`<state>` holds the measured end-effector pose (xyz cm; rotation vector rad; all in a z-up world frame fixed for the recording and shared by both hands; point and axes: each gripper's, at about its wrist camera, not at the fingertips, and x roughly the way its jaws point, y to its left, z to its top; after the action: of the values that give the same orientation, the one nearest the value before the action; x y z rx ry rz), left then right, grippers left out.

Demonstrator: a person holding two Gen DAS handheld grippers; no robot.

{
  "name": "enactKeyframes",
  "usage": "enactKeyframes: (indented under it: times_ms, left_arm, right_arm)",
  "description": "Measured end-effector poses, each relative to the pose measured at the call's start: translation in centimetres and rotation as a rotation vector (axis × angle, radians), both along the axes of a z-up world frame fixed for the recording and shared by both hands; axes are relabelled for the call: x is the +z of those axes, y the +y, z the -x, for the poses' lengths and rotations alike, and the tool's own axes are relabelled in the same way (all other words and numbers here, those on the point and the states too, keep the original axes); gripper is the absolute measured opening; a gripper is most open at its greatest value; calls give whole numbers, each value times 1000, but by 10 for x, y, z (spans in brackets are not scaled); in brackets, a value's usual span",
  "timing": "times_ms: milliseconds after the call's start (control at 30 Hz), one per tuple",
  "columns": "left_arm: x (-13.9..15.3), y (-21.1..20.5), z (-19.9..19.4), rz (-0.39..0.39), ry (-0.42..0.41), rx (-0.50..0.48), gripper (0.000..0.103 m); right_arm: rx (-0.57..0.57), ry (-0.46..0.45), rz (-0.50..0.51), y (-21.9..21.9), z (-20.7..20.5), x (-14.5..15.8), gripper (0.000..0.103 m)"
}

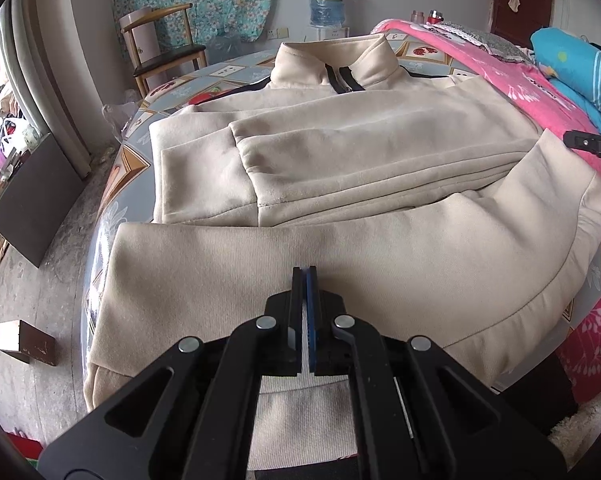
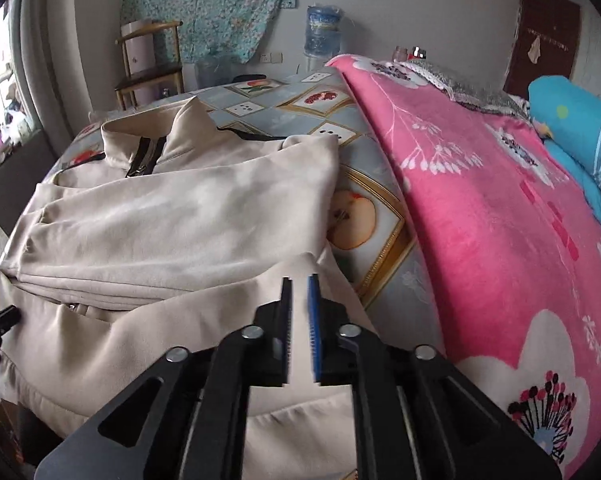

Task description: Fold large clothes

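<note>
A cream zip-up jacket (image 1: 340,152) lies on the bed with its collar at the far end and its sleeves folded across the chest. Its near part is turned up and shows the knit inner side. My left gripper (image 1: 305,271) is shut over this near part. A pale strip of cloth shows between its pads, and the ribbed hem (image 1: 300,416) hangs under it. In the right wrist view the jacket (image 2: 172,216) fills the left half. My right gripper (image 2: 300,280) is open by a narrow gap above the jacket's right corner, with nothing pinched.
A pink flowered blanket (image 2: 480,220) covers the right side of the bed, with a blue pillow (image 2: 572,128) beyond it. The patterned sheet (image 2: 380,240) shows between jacket and blanket. On the floor at left are a wooden chair (image 1: 164,48), a dark board (image 1: 36,196) and a small box (image 1: 26,340).
</note>
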<state>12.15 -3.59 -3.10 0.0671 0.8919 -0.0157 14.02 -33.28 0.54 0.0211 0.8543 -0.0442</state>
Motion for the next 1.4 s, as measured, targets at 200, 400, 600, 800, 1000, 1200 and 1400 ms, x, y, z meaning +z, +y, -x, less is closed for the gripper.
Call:
enactKeyframes:
  times_ms: [200, 400, 600, 800, 1000, 1200, 1400]
  left_arm:
    - [1, -1, -3, -12, 23, -17, 3]
    - [1, -3, -5, -33, 38, -30, 3]
    - [2, -2, -4, -30, 37, -48, 3]
    - [3, -1, -6, -40, 51, -49, 3]
    - [3, -6, -7, -69, 64, -39, 3]
    - [4, -2, -8, -49, 70, -40, 3]
    - [3, 2, -5, -18, 57, -54, 3]
  right_arm:
    - [18, 107, -124, -27, -15, -21, 42]
    - [104, 81, -25, -1, -19, -18, 13]
    - [63, -108, 76, 18, 20, 25, 5]
    - [-50, -72, -10, -12, 6, -3, 5]
    - [-58, 8, -32, -19, -8, -30, 6]
    - [-44, -105, -152, -42, 22, 26, 20]
    - [333, 10, -301, 41, 27, 29, 20]
